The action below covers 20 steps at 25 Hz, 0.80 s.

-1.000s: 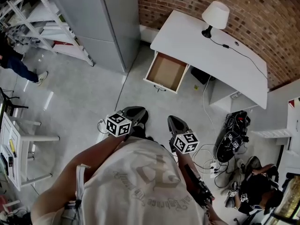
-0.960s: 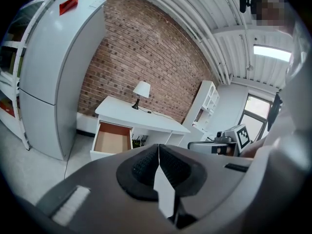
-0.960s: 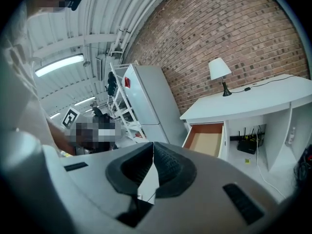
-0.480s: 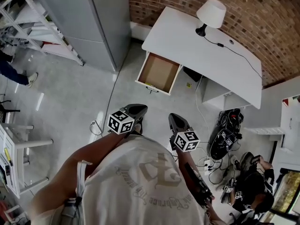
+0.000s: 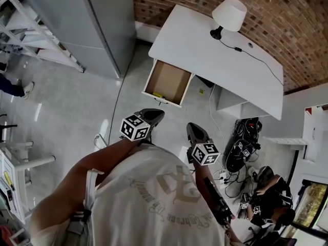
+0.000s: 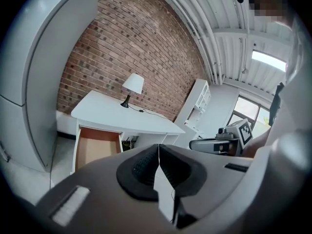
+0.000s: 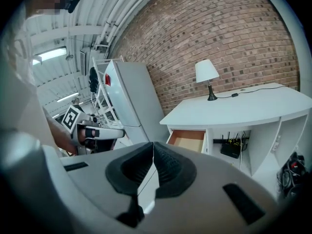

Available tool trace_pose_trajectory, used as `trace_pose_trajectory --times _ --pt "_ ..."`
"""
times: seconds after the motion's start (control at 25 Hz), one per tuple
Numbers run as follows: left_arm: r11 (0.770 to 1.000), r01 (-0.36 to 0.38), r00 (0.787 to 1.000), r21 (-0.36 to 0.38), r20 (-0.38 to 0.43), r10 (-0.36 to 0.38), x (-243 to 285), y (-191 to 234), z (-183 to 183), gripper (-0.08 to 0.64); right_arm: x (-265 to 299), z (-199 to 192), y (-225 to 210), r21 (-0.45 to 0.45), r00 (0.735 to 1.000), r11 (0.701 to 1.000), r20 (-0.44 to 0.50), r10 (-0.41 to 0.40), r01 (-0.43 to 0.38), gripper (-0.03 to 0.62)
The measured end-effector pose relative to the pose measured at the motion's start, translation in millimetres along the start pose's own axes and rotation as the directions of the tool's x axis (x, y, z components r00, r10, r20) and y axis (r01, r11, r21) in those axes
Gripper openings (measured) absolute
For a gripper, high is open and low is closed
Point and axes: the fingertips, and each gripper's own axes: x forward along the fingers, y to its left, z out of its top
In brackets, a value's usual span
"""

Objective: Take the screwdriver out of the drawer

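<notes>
The drawer (image 5: 166, 82) stands pulled out of the white desk (image 5: 205, 50), its brown bottom showing. A small yellow thing (image 5: 158, 95) lies near its front edge; I cannot tell whether it is the screwdriver. My left gripper (image 5: 155, 115) and right gripper (image 5: 192, 131) are held in front of the body, well short of the drawer, both shut with nothing between the jaws. In the left gripper view the shut left gripper (image 6: 158, 156) points toward the drawer (image 6: 96, 147). The right gripper (image 7: 153, 154) points at the drawer (image 7: 188, 139) from farther right.
A lamp (image 5: 228, 14) with a cord stands on the desk by the brick wall. A tall grey cabinet (image 5: 100, 24) is left of the desk. Bags and cables (image 5: 245, 146) lie on the floor at the right, near a seated person (image 5: 266, 201).
I have moved closer to the desk: the drawer sits lower and more to the left in the head view. Both grippers stay shut in front of the body.
</notes>
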Motion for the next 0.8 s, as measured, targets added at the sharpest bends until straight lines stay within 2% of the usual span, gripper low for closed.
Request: trace_pose_trajectory --times 0.4,0.8 --pt "1.000 0.030 1.000 0.003 -0.007 -0.030 25.4 49.3 35.9 0.008 40.9 31.7 -20.6 0.006 0.998 0.998 0.026 -0.061 0.061 0.006" --pt "1.000 0.003 0.998 -0.001 0.059 -0.003 27.9 108.7 73.8 0.009 96.4 59.6 -23.6 -0.061 0.998 0.996 0.006 -0.059 0.060 0.008"
